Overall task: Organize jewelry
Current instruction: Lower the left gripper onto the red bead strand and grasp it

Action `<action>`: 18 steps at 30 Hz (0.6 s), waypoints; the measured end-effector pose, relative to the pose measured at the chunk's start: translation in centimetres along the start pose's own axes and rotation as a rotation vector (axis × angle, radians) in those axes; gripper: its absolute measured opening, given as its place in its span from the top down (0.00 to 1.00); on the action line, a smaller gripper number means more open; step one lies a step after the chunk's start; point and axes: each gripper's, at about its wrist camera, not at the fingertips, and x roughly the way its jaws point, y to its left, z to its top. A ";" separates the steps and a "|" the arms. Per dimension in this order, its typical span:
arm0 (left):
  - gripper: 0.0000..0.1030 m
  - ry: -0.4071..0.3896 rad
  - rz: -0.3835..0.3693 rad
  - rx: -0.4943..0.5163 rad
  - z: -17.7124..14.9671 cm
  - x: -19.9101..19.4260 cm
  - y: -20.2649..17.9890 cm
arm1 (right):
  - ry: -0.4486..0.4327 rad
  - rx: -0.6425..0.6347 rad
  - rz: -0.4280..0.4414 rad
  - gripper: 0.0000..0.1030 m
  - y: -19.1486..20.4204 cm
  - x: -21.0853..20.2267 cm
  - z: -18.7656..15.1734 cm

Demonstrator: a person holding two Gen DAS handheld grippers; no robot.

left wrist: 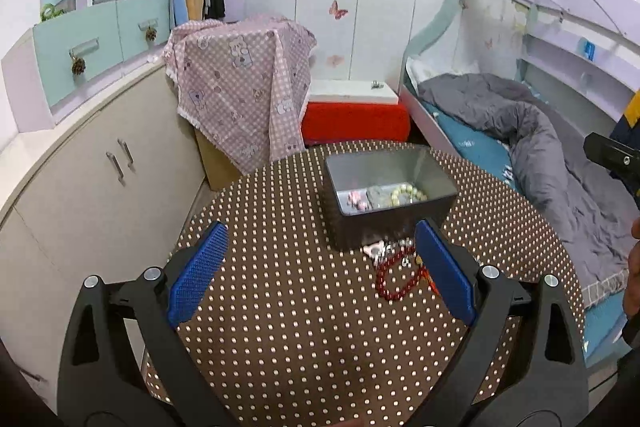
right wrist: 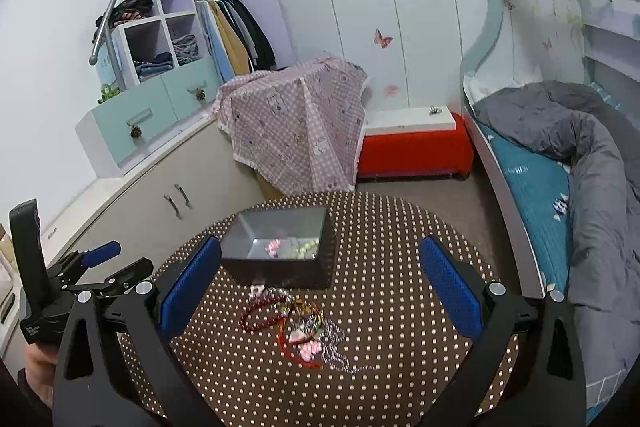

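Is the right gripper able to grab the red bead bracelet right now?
Probably yes. The right gripper is open above the table, and the red bead bracelet lies in the open just ahead, at the left edge of the jewelry pile, with nothing covering it.

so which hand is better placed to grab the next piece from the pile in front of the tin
Right. Its tool is open with the jewelry pile centered just ahead. The left tool is also open, but the pile sits off by its right finger.
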 end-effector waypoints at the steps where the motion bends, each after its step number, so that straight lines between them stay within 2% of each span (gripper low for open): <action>1: 0.10 0.010 0.000 -0.002 -0.3 0.3 0.0 | 0.009 0.004 -0.002 0.07 -0.1 0.1 -0.3; 8: 0.10 0.075 -0.001 0.011 -2.1 2.1 -0.8 | 0.059 0.016 0.001 0.07 -0.5 0.9 -2.3; 18: 0.10 0.213 0.007 0.095 -3.9 8.7 -3.4 | 0.123 0.034 0.009 0.07 -1.3 2.1 -4.2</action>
